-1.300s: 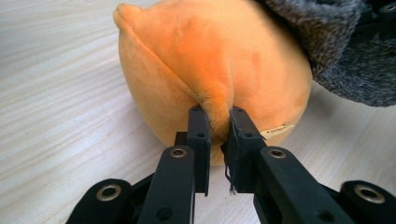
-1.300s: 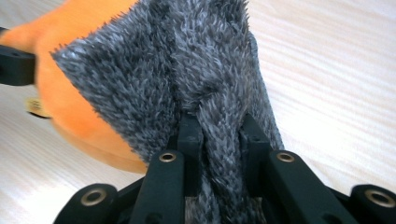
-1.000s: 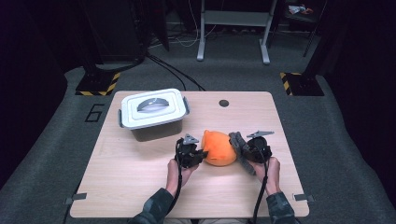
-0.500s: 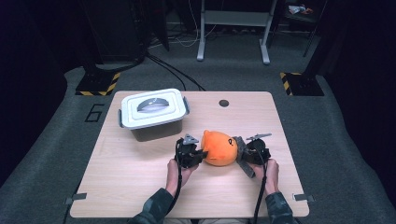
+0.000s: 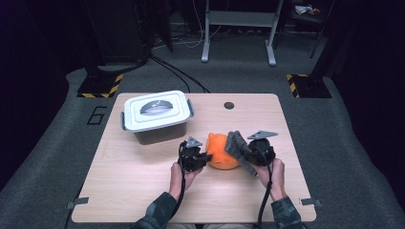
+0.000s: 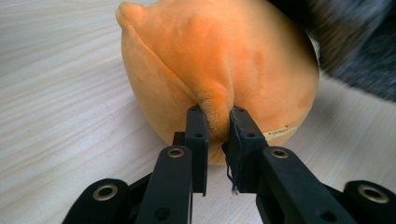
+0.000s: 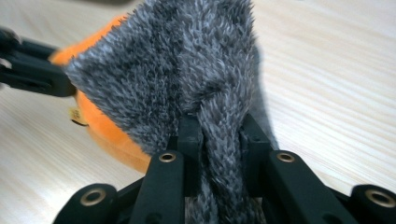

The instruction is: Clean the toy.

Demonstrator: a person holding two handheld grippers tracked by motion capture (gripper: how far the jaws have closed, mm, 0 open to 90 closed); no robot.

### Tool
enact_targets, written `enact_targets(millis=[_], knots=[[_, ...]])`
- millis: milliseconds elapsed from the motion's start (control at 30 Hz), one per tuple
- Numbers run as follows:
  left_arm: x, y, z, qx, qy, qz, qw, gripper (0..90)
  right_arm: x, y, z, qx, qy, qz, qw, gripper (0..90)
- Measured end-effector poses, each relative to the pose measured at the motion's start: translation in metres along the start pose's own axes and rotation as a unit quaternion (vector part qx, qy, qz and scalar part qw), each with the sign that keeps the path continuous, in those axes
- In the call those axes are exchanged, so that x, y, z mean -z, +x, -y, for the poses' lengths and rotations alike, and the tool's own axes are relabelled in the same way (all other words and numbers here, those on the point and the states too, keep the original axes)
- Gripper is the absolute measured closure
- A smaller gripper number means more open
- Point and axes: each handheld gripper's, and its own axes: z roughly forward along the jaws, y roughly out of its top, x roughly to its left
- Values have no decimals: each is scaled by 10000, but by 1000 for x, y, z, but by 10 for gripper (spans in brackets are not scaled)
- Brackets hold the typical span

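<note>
An orange plush ball point(image 5: 220, 151) sits near the middle of the wooden bench point(image 5: 143, 191), partly draped by a grey furry cloth point(image 5: 237, 148). The left tool point(image 6: 215, 126) is closed on a fold of the orange fabric, probably to anchor the ball. The right tool point(image 7: 219, 135) is clamped on a bunch of the grey fur, lifted as if to peel it off. Farther back on the left stands a lidded white box point(image 5: 155, 114).

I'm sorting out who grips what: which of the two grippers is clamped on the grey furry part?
The right gripper: its fingers pinch the grey furry flap, while the left gripper pinches a fold of the orange plush.
</note>
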Motion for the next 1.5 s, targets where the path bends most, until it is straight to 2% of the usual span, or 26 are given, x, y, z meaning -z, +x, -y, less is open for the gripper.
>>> enact_targets(millis=[33,67,100,133,167,233,267,333,400,467,567,633,700,800,867,967,1033,1100,1133,1233,1300,1333,1400,1433,1467,1500], knots=[[0,0,0,0,0,0,10000,772,0,0,0,0,0,0,10000,748],[0,1,0,-6,-13,24,10000,772,-8,3,-1,58,87,85,9999,749],[1,3,1,10,-5,19,10000,712,-14,1,-3,-8,85,69,9999,749],[3,5,2,14,-44,101,9999,686,-15,-1,-3,-37,36,27,10000,749],[3,5,2,-9,-56,74,10000,652,-15,-2,-4,-78,71,20,9999,749],[5,5,5,-44,-75,86,9999,553,-15,-5,-4,-51,72,41,10000,748],[6,5,6,-97,-72,34,9999,513,-16,-5,-5,-88,91,22,9999,749],[6,5,8,-205,-95,80,9997,428,-16,-7,-5,-76,111,31,9999,749],[2,4,9,-289,-95,64,9995,399,-17,-9,-6,-118,125,11,9999,748],[-4,3,9,-383,-19,48,9993,406,-19,-11,-7,-119,153,25,9998,749],[-11,0,9,-507,-77,35,9987,456,-20,-13,-7,-158,161,2,9997,749],[-13,-1,8,-631,-140,32,9979,519,-20,-13,-6,-132,157,25,9998,749],[-15,-2,8,-612,-130,-3,9980,626,-21,-14,-6,-202,141,11,9997,749],[-16,-2,6,-570,-84,-46,9983,728,-22,-15,-6,-219,100,-6,9997,750],[-15,-3,4,-519,-92,-55,9986,764,-20,-14,-7,-178,57,26,9998,751],[-12,-2,1,-342,-126,90,9993,795,-14,-13,-9,-220,-52,93,9997,751],[-9,-3,-2,-135,-189,217,9995,807,-4,-11,-12,-180,-149,81,9997,751],[-5,-5,-6,-73,-205,257,9994,812,2,-8,-14,-162,-214,57,9996,751],[-2,-7,-8,-85,-198,287,9994,816,10,-2,-19,-64,-295,18,9995,751],[5,-10,-15,101,-204,414,9989,822,21,16,-29,284,-366,-71,9989,751],[7,-10,-16,285,-147,507,9982,822,22,29,-35,429,-352,-178,9983,751],[6,-9,-16,342,-144,541,9978,821,20,35,-37,575,-327,-188,9976,751],[4,-8,-15,334,-129,538,9979,821,8,43,-38,701,-143,-178,9973,751],[3,-9,-14,338,-93,467,9983,821,0,44,-37,777,-22,-134,9969,752],[1,-8,-13,261,-68,387,9989,820,-8,45,-36,805,10,-94,9967,752],[0,-6,-11,325,-55,381,9987,820,-13,44,-34,778,1,-94,9969,753]])
